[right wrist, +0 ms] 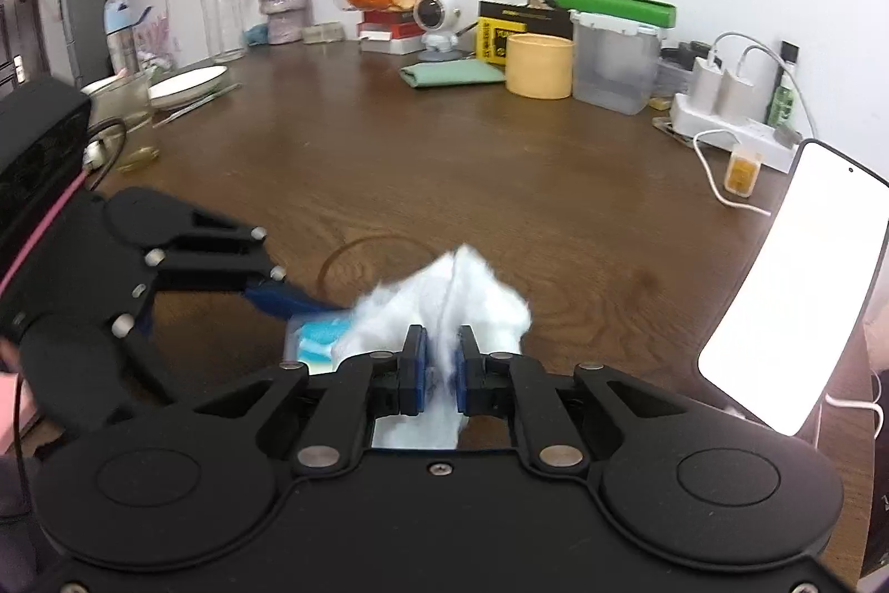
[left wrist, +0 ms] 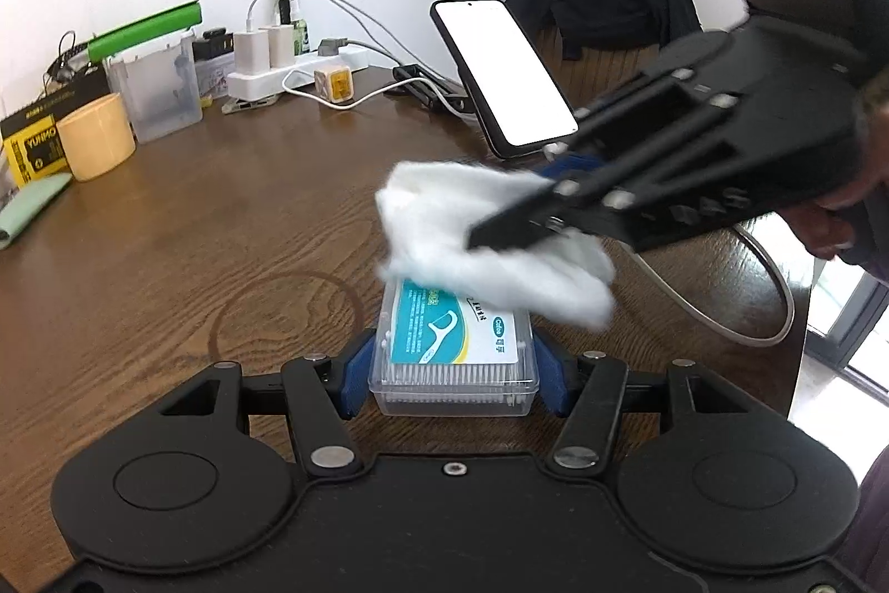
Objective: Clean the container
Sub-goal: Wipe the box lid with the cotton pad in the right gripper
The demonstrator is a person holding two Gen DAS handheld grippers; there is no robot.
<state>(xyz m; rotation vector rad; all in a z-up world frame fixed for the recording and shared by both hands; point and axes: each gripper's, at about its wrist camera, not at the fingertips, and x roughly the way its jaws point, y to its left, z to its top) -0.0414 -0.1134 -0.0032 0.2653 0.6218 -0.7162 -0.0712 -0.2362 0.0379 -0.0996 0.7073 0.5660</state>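
Note:
A clear plastic floss-pick box (left wrist: 453, 359) with a teal and white label lies flat on the brown wooden table (left wrist: 194, 226). My left gripper (left wrist: 453, 370) is shut on it, its blue pads pressing the box's two short sides. My right gripper (right wrist: 440, 359) is shut on a crumpled white tissue (right wrist: 444, 304). In the left wrist view the tissue (left wrist: 489, 237) rests on the far end of the box lid, with the right gripper (left wrist: 483, 240) reaching in from the right. In the right wrist view only a corner of the box (right wrist: 314, 343) shows beside the tissue.
A phone (left wrist: 505, 76) with a lit white screen leans just behind the box. Along the back wall stand a yellow cup (left wrist: 94, 137), a translucent bin (left wrist: 158, 93), a power strip (left wrist: 289, 76) with chargers, and a folded green cloth (right wrist: 450, 73). A plate (right wrist: 186, 84) sits far left.

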